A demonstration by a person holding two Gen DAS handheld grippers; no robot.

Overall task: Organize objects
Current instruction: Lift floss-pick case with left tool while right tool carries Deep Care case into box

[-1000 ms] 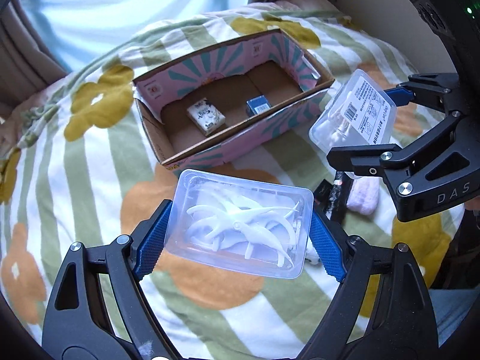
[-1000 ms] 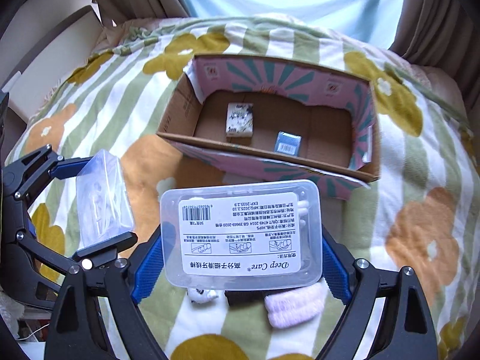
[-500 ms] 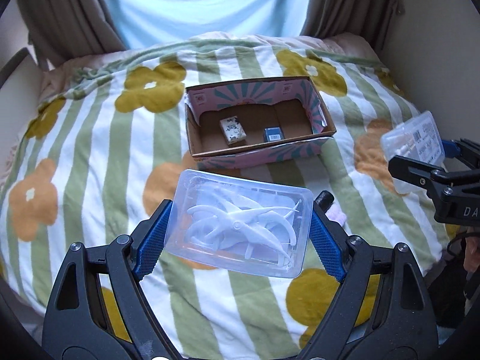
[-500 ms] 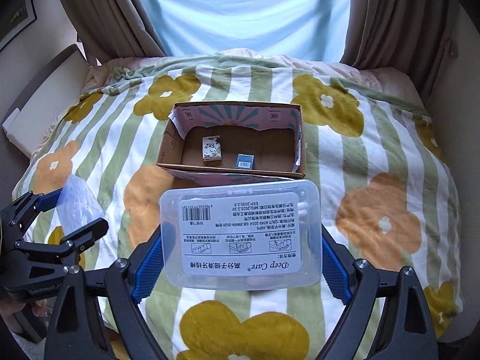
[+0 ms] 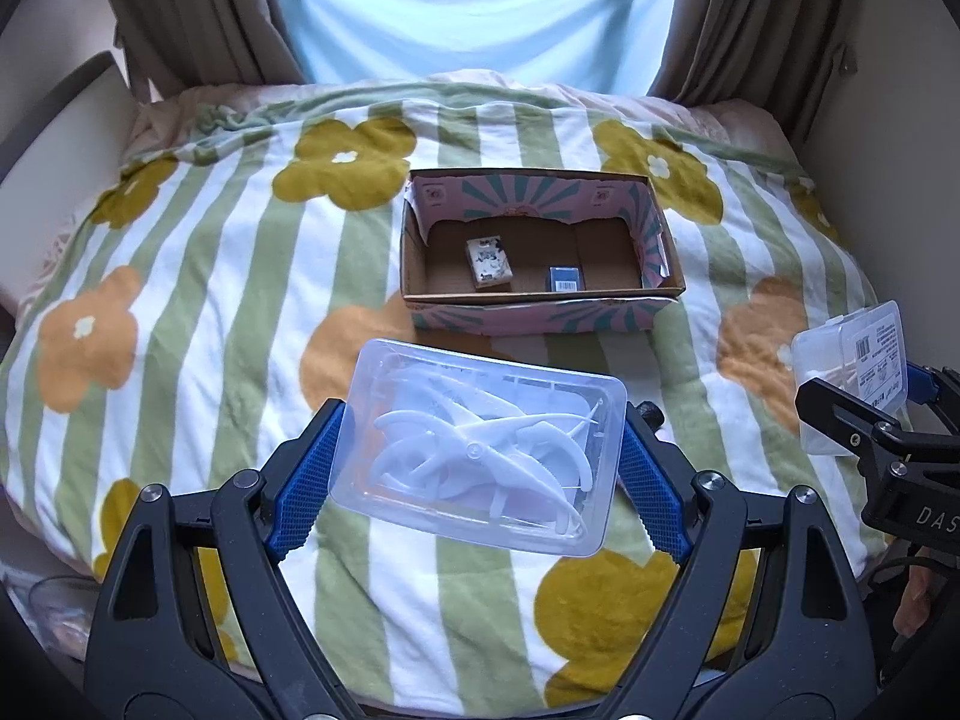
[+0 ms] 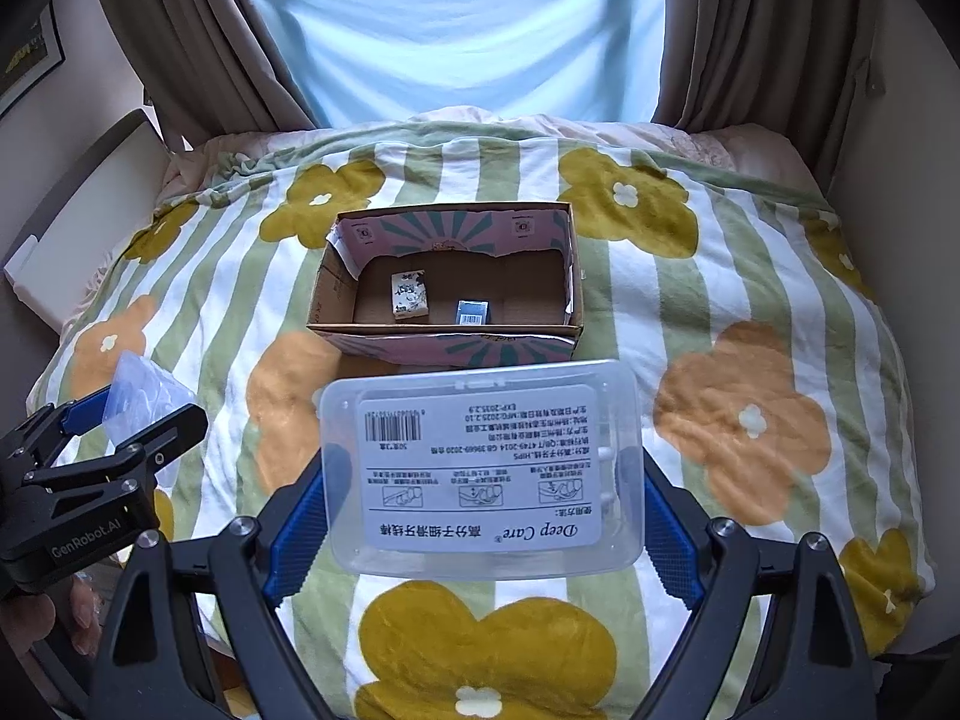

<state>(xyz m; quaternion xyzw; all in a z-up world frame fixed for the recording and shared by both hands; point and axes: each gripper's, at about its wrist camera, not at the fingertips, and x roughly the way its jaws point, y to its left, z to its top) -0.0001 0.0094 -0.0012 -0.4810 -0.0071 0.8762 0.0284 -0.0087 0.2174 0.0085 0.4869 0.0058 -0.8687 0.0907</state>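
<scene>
A clear floss-pick case [image 5: 480,450] is clamped by its short ends in the left gripper [image 5: 477,468]; a labelled case [image 6: 483,468] likewise in the right gripper [image 6: 483,483]. The cardboard box [image 5: 540,315] lies ahead. Both cases are judged light, rigid, slippery.

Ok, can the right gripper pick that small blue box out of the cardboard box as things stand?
Probably not: the right gripper is already shut on the labelled floss case. The blue box lies uncovered in the open-topped cardboard box, so only the full grip stops it.

Two clear floss-pick cases [image 5: 480,450] [image 6: 480,468] held above open cardboard box [image 5: 540,312].
</scene>
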